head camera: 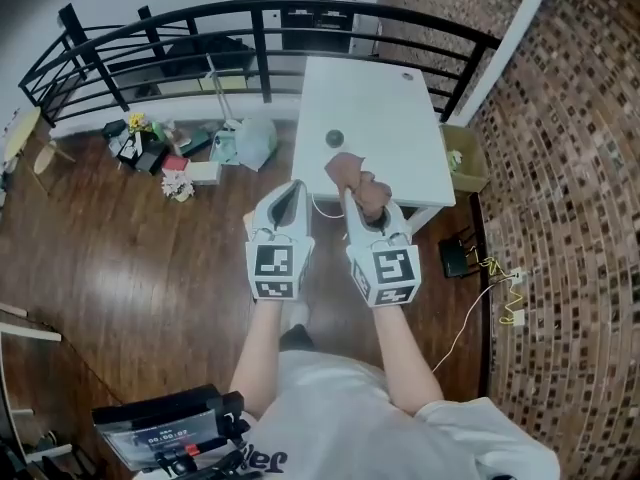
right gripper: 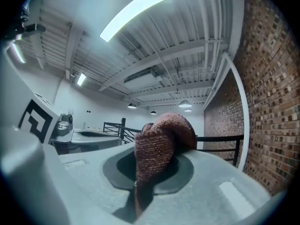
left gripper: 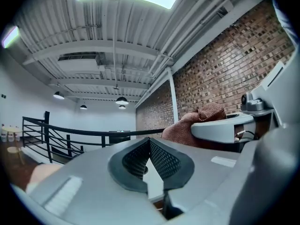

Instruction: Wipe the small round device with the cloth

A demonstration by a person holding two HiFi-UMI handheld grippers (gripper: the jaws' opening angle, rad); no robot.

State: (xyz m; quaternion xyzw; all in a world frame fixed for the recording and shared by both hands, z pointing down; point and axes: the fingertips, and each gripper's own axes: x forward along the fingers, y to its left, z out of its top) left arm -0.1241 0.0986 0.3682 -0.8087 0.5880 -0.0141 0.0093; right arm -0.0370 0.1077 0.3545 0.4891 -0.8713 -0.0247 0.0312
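Head view, my left gripper and right gripper side by side at the white table's near edge, small round device on the table just beyond the reddish-brown cloth, left gripper view, my jaws closed together on nothing, right gripper view, my jaws clamped on the bunched cloth

White table sits upper centre in my head view. On it: small round device left of centre, and a tiny dark item near the far right corner. Wood floor all around, with a clutter pile at upper left.
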